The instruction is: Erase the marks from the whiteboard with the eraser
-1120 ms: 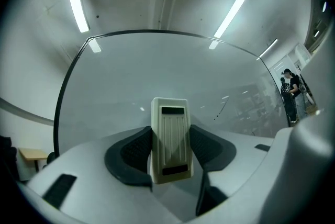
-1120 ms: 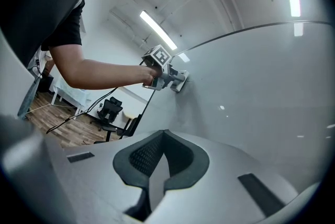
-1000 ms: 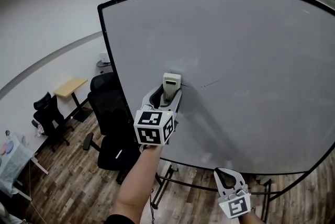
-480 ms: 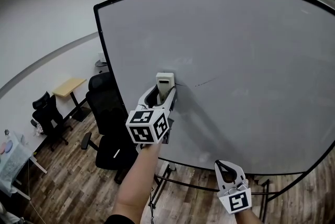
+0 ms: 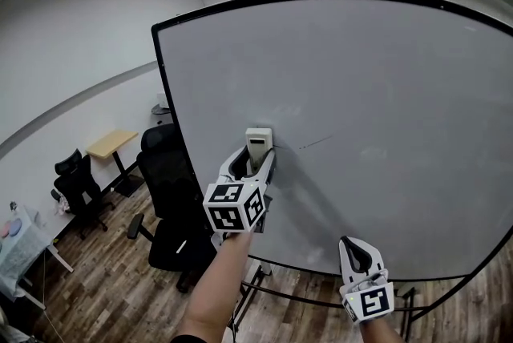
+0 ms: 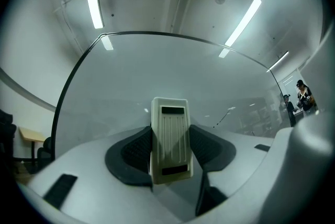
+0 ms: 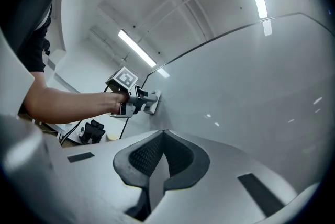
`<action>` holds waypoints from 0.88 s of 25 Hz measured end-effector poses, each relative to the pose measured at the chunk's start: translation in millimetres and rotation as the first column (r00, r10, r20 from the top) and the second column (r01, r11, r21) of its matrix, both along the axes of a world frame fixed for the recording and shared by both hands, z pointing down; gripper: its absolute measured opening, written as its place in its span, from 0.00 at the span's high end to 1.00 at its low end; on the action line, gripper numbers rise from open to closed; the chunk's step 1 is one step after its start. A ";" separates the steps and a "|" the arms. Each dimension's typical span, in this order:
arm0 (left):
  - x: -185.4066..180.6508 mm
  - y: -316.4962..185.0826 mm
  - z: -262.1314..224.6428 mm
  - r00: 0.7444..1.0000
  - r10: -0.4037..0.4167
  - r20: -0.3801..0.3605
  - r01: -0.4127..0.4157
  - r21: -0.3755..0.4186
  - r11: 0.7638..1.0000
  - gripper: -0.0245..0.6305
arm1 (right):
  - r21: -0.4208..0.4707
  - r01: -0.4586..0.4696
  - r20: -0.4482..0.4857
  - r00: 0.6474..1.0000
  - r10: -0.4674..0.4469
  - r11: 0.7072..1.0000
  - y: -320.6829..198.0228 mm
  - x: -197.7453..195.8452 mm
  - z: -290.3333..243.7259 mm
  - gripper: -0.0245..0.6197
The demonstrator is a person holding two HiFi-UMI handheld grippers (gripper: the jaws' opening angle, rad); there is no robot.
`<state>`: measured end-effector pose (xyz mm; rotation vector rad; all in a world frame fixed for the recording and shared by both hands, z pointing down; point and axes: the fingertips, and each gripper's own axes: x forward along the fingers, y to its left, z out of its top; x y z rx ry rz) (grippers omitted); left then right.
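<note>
Against the whiteboard (image 5: 385,93), eraser (image 6: 169,139) clamped between jaws of left gripper (image 6: 170,150); right gripper (image 7: 163,159) closed, empty.

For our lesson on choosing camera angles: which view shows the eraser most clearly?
The left gripper view: the eraser fills the centre, ribbed back facing the camera, clamped in the left gripper. The head view shows it small at the gripper's tip; the right gripper view, tiny and far off.

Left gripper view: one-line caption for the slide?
Left gripper holds a cream eraser against the whiteboard, with a short dark mark just to its right.
</note>
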<state>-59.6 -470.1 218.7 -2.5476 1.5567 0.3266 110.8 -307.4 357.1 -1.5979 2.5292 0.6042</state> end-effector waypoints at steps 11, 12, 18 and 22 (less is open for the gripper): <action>8.3 11.0 -8.4 0.999 0.007 -0.049 -0.007 -0.011 1.000 0.59 | -0.060 0.076 -0.004 0.997 -0.076 0.995 27.0 -32.6 24.0 0.93; 11.4 11.3 -9.0 0.999 0.008 -0.051 -0.009 -0.011 1.000 0.59 | -0.053 0.079 -0.004 0.997 -0.080 0.995 28.2 -33.0 22.2 0.93; 19.1 15.0 -10.9 0.999 0.014 -0.048 -0.015 -0.009 1.000 0.59 | -0.029 0.060 0.007 0.998 -0.060 0.998 32.9 -22.5 13.3 0.93; 23.7 15.0 -12.7 0.998 0.023 -0.055 -0.024 -0.012 1.000 0.59 | -0.025 0.040 0.010 0.999 -0.040 0.999 32.0 -11.6 11.8 0.93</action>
